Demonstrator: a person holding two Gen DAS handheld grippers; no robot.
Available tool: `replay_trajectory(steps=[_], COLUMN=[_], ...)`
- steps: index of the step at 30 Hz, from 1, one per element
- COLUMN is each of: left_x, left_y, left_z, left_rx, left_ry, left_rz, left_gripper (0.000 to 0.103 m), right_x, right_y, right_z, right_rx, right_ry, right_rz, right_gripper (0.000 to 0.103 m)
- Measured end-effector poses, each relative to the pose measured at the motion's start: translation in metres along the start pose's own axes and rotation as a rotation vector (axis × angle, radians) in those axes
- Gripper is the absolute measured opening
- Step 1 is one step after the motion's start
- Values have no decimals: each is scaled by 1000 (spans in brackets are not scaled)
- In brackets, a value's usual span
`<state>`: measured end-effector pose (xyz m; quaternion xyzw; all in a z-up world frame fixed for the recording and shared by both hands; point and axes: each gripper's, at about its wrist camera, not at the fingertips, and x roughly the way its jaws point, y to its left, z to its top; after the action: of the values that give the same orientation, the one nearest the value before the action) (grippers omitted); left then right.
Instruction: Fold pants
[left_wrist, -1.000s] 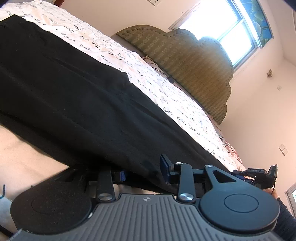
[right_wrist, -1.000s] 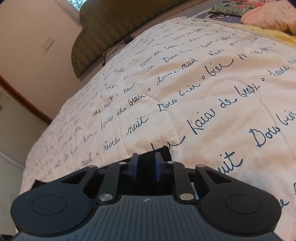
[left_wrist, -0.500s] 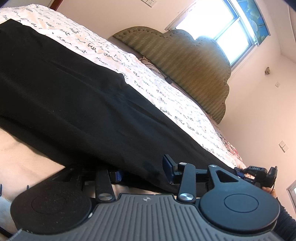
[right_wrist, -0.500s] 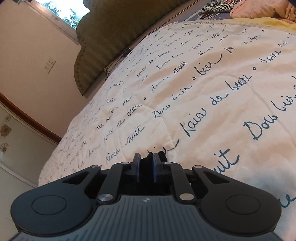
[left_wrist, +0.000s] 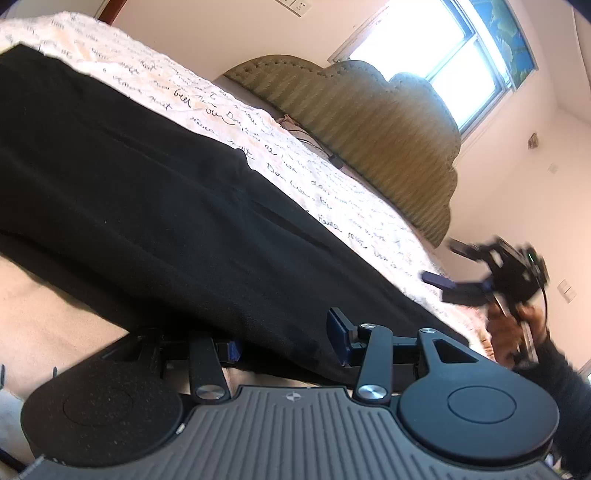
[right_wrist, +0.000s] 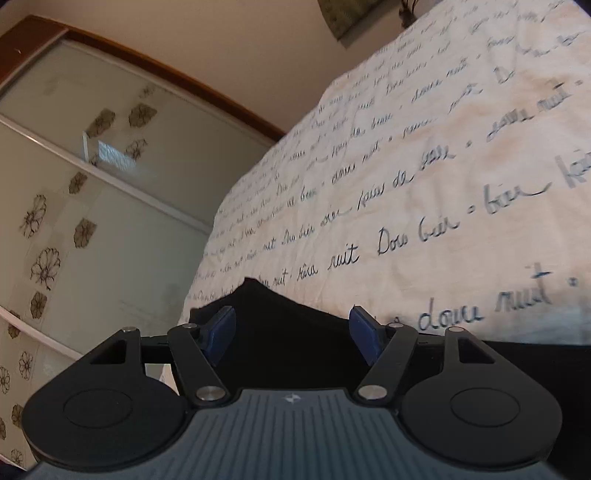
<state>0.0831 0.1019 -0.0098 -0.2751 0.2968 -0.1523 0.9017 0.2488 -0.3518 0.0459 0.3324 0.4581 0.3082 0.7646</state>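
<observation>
Black pants (left_wrist: 147, 184) lie stretched across the cream bedspread (left_wrist: 332, 184) with script print. My left gripper (left_wrist: 284, 339) sits low at their near edge. Its jaws are opening, and the fabric's edge lies loosely across the gap and covers part of the left pad. In the right wrist view my right gripper (right_wrist: 293, 332) hovers over a corner of the pants (right_wrist: 266, 306). Its jaws are opening wide and its blue pads (right_wrist: 221, 332) press on nothing. The left wrist view shows the right gripper (left_wrist: 448, 262) blurred at the far right, held by a hand (left_wrist: 506, 328) in a dark sleeve.
A padded olive headboard (left_wrist: 369, 122) stands at the far end of the bed under a bright window (left_wrist: 443, 48). A dark cable (left_wrist: 317, 147) lies near the headboard. Sliding wardrobe doors (right_wrist: 92, 184) with flower prints stand past the bed's left side.
My right gripper let go of the pants' corner, opened wide and swung left toward the wardrobe. In the left wrist view it rose off the bed. The left jaws widened slightly.
</observation>
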Motion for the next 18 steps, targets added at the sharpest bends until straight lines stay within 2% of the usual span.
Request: replay_trajectory(steps=[2, 5, 10, 18], left_x=[-1, 0, 2, 2], left_y=[-5, -4, 5, 7], left_z=[-2, -2, -1, -1], left_rx=[36, 40, -17, -33], left_ry=[-2, 0, -4, -6], left_rz=[-4, -32, -84, -114], left_gripper=[62, 67, 70, 74], right_x=[26, 48, 55, 80], right_y=[3, 6, 9, 9], right_z=[7, 14, 24, 36], right_rx=[-26, -52, -61, -155], right_ry=[78, 184, 305, 446], right_rz=[-46, -57, -25, -63], right_gripper=[68, 68, 68, 63])
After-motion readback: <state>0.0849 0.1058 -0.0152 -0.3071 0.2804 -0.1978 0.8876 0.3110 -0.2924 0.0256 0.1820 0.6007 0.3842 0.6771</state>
